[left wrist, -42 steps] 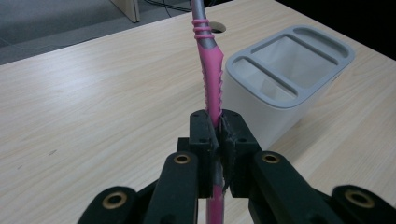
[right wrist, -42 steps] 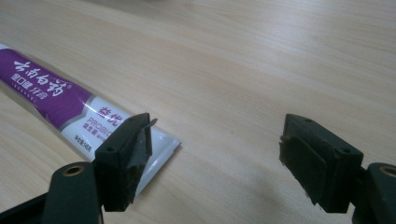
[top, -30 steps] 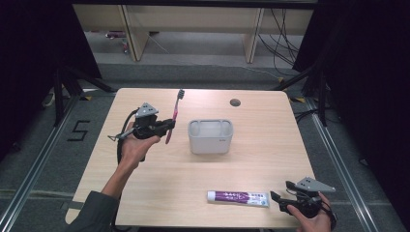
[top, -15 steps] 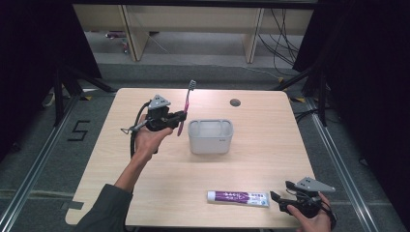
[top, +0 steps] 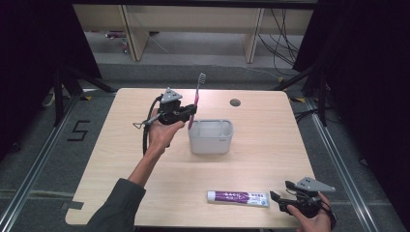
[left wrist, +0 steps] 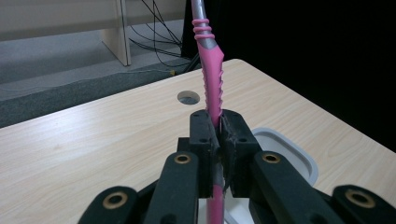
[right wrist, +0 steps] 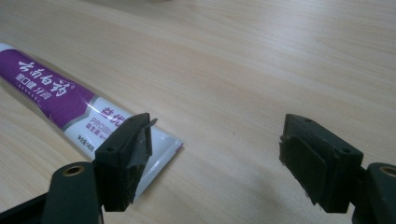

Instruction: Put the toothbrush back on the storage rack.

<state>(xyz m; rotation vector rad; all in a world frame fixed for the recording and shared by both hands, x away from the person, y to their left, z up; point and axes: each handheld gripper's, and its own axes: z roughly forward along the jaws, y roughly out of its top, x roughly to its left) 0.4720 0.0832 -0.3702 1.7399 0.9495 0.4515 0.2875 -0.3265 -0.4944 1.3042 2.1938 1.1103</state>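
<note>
Now | left gripper (top: 192,112) raised, jaws clamped on toothbrush (top: 197,94) | right gripper (top: 283,198) low, jaws apart

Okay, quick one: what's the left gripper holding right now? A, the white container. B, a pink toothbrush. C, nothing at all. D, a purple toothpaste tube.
B: the left gripper is clamped on the handle of the pink toothbrush, held upright with its bristles on top beside the white container, while the toothpaste tube lies flat on the table near the right gripper, whose jaws stand open.
</note>
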